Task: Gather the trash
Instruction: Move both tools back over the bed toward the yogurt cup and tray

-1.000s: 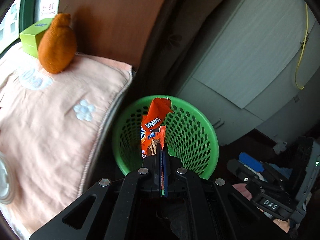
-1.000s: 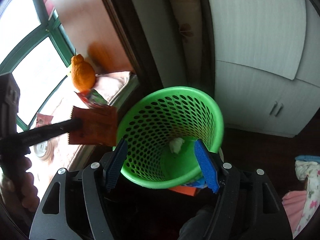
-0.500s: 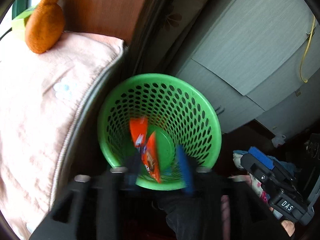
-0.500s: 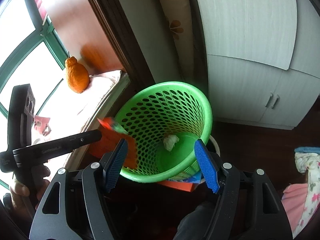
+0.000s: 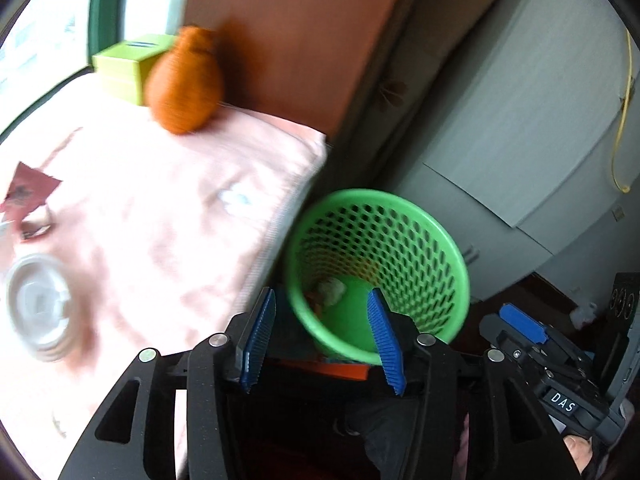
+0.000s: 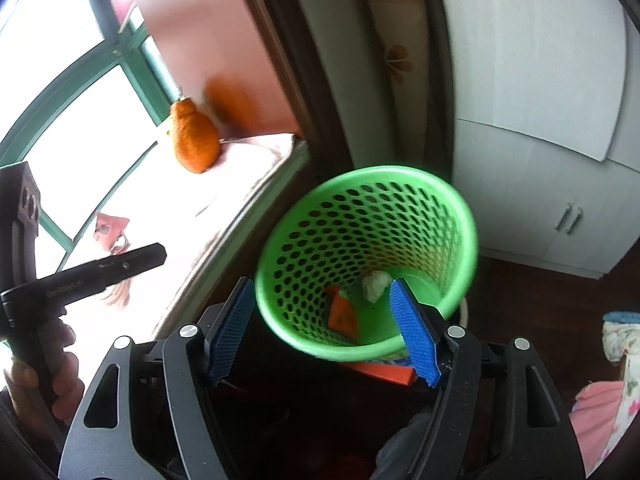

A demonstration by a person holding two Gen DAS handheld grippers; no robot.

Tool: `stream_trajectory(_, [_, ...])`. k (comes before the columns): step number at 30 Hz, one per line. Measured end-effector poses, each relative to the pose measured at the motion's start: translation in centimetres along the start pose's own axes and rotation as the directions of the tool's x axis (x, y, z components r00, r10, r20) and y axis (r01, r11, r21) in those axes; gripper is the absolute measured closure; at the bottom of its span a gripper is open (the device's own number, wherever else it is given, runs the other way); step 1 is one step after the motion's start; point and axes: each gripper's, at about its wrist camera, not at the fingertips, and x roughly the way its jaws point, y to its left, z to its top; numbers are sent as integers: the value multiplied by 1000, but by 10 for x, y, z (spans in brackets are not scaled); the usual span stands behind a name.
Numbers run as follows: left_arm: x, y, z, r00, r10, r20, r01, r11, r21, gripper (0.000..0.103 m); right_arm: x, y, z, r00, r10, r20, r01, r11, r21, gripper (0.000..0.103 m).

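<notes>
Lying crumpled in green basket (image 6: 424, 200): orange wrapper (image 6: 342, 314); both tongs spread, empty.

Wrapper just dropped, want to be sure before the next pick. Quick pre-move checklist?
1. Orange wrapper inside the green basket: ok.
2. Left tongs empty, having just opened: ok.
3. Right tongs open, nothing between them: ok.
4. Basket upright beside the pink cushion: ok.
5. Trash left on the cushion, red wrapper and clear lid: not ok.
6. Lid flat enough to grip: cannot tell.
</notes>
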Motion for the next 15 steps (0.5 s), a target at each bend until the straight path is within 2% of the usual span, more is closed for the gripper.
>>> stream_trajectory(8, [-53,54,-16,992,98,76,-90,991,-98,49,5,48,-7,997,70,-30,-72,994,-86,27])
stream_trajectory(15, [-94,116,-36,974,203,96,-177,957,-229,49,16,99,-23,985,145,-95,-161,971,-179,25])
